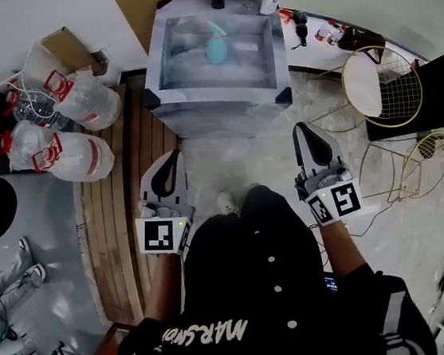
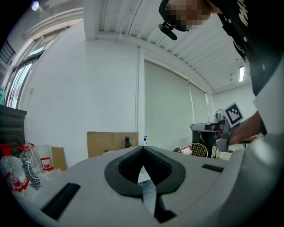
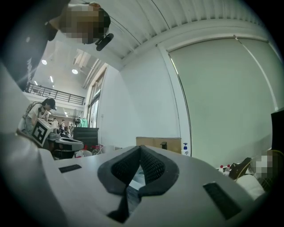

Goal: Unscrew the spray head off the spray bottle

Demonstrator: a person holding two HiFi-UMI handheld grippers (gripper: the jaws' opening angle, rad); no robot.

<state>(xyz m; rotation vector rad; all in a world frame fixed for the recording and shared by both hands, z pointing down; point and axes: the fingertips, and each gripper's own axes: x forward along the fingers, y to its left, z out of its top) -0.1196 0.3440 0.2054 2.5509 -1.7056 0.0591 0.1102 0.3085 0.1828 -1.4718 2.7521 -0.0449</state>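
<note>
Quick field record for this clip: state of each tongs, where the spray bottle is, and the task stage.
left tongs: shut, nothing between them
right tongs: shut, nothing between them
spray bottle: teal, on the grey table ahead of the person, untouched
tongs position: both held low, short of the table
task stage: not begun

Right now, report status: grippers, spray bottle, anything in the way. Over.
Left gripper shut, empty; right gripper shut, empty. Teal bottle on table ahead, untouched. Nothing seen in the way.
</note>
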